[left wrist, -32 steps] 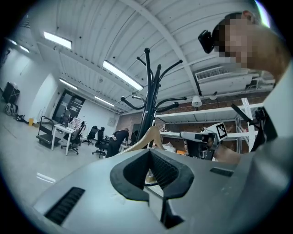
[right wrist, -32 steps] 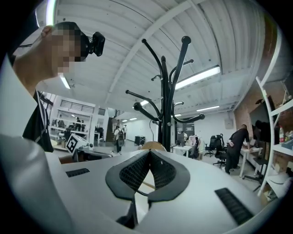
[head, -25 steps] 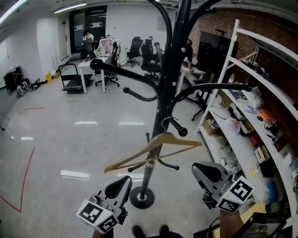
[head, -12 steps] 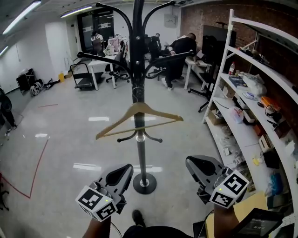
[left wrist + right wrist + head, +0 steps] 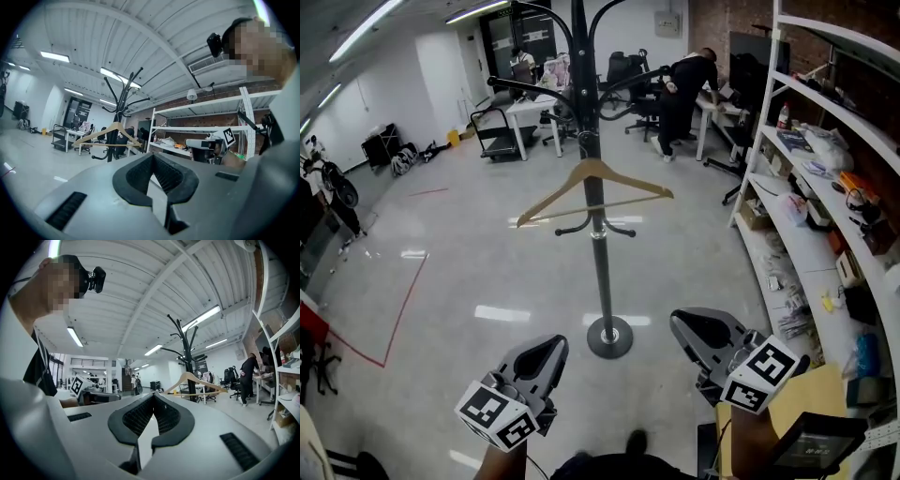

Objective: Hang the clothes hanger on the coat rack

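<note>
A pale wooden clothes hanger (image 5: pixel 593 170) hangs by its hook on the black coat rack (image 5: pixel 600 272), tilted with its left end lower. Nothing holds it. Both grippers sit low in the head view, well short of the rack's round base (image 5: pixel 609 337). The left gripper (image 5: pixel 549 351) is shut and empty, and so is the right gripper (image 5: pixel 690 324). The left gripper view has the left gripper (image 5: pixel 152 157) in front, with the hanger (image 5: pixel 101 133) and rack (image 5: pixel 112 143) far off at left. The right gripper view looks past the right gripper (image 5: pixel 153 397) to the hanger (image 5: pixel 187 376) and rack (image 5: pixel 189 348).
White shelving (image 5: pixel 825 187) full of small items runs along the right. A person (image 5: pixel 684 80) bends over a desk behind the rack, near office chairs and a cart (image 5: pixel 497 136). Red tape (image 5: pixel 403 300) marks the floor at left.
The view has drawn back from the coat rack, which now stands farther off and whole. The hanger stays hanging on it. Both grippers remain low and shut.
</note>
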The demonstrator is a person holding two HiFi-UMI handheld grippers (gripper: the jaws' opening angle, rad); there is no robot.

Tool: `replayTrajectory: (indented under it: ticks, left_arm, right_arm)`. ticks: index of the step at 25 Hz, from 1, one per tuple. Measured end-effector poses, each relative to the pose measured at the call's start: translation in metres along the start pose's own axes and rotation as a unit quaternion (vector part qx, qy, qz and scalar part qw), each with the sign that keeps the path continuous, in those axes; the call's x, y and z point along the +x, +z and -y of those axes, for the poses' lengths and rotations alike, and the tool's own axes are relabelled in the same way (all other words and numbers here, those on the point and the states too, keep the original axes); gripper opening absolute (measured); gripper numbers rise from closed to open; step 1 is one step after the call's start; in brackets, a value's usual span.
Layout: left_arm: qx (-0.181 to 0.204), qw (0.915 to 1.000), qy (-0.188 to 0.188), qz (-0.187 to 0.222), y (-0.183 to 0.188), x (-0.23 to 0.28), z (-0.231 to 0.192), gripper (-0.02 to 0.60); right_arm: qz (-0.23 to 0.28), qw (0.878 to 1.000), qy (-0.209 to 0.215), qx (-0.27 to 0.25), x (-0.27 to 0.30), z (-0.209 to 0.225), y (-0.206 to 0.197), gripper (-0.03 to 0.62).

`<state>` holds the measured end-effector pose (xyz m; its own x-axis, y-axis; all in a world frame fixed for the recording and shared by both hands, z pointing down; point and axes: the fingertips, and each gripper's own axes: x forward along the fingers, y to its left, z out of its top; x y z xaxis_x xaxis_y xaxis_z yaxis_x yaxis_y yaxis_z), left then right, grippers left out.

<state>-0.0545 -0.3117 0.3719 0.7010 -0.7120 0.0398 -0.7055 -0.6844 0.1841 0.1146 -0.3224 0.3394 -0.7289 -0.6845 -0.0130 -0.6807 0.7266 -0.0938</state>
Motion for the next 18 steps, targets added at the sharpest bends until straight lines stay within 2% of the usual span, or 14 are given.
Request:
replayTrajectory:
  ticks: [3,10,15,18]
  left_arm:
    - [0.0,0.9999,0.001,0.01,-0.003,-0.033,0.004,-0.002]
    - [-0.017,0.9997,-0.015,0.009,-0.027,-0.114,0.011,-0.002]
    - [-0.02,0.999,-0.04,0.01,-0.038,-0.162,0.02,-0.002]
    - [-0.038,0.9976,-0.056,0.016,-0.039,-0.183,0.027,-0.002]
  right_arm:
    - [-0.003,1.0,0.003,-0.002,0.001,-0.031,-0.004,0.008]
    - [-0.002,1.0,-0.021,-0.013,-0.003,-0.114,-0.016,0.008]
    - [-0.004,0.999,-0.052,-0.015,-0.02,-0.165,-0.021,0.008]
    - [-0.013,0.997,-0.074,-0.012,-0.034,-0.193,-0.019,0.008]
